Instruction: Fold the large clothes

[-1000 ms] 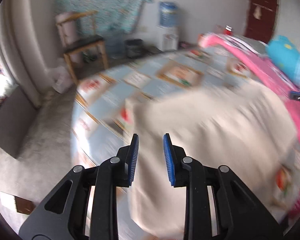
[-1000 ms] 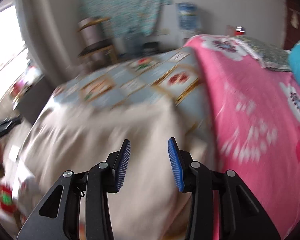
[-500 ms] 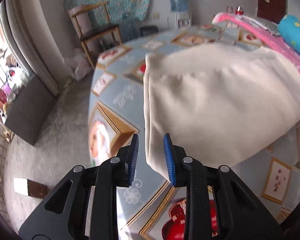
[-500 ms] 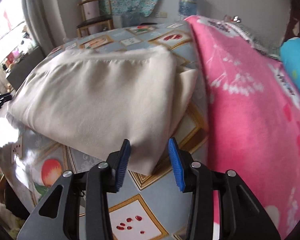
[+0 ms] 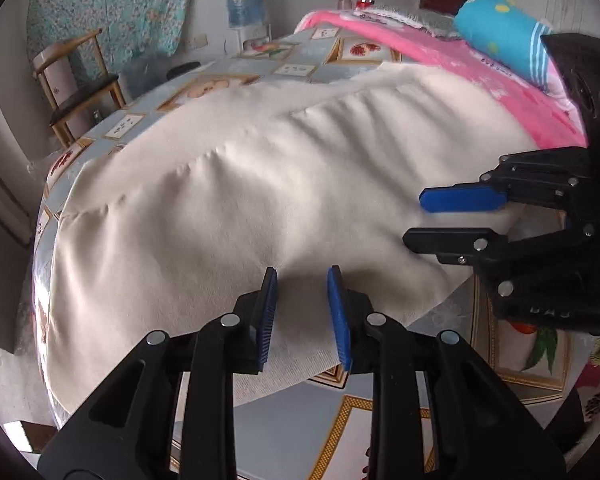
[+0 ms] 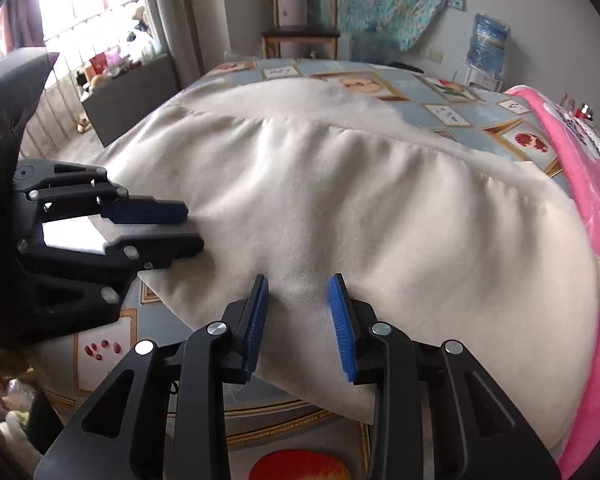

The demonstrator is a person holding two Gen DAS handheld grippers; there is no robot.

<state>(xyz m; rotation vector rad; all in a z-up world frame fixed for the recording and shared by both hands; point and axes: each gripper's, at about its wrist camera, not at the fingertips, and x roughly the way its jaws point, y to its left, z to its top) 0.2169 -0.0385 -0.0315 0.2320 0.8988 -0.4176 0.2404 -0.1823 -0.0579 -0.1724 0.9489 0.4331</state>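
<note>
A large cream garment point(image 5: 260, 184) lies folded into a wide band across the patterned bed sheet point(image 5: 380, 420). My left gripper point(image 5: 302, 284) hangs low over the garment's near edge. Its jaws stand apart with cloth showing between them, and the pads are not pressing on it. From the right wrist view, the garment point(image 6: 340, 200) fills the middle and my right gripper point(image 6: 298, 288) straddles the same near edge. Its jaws are closing with cloth between them, a gap still showing. Each gripper appears side-on in the other's view: the right gripper point(image 5: 414, 220) and the left gripper point(image 6: 192, 228).
A pink blanket point(image 5: 520, 92) runs along the bed's right side, with a blue pillow point(image 5: 496, 36) behind it. Beyond the bed stand a wooden chair point(image 5: 76, 88) and a water dispenser point(image 5: 246, 4). A grey box point(image 6: 132, 92) sits by the window.
Both grippers have left the garment's two near corners and come towards each other, dropping low over its near edge. The right jaws have narrowed slightly. The garment lies as before.
</note>
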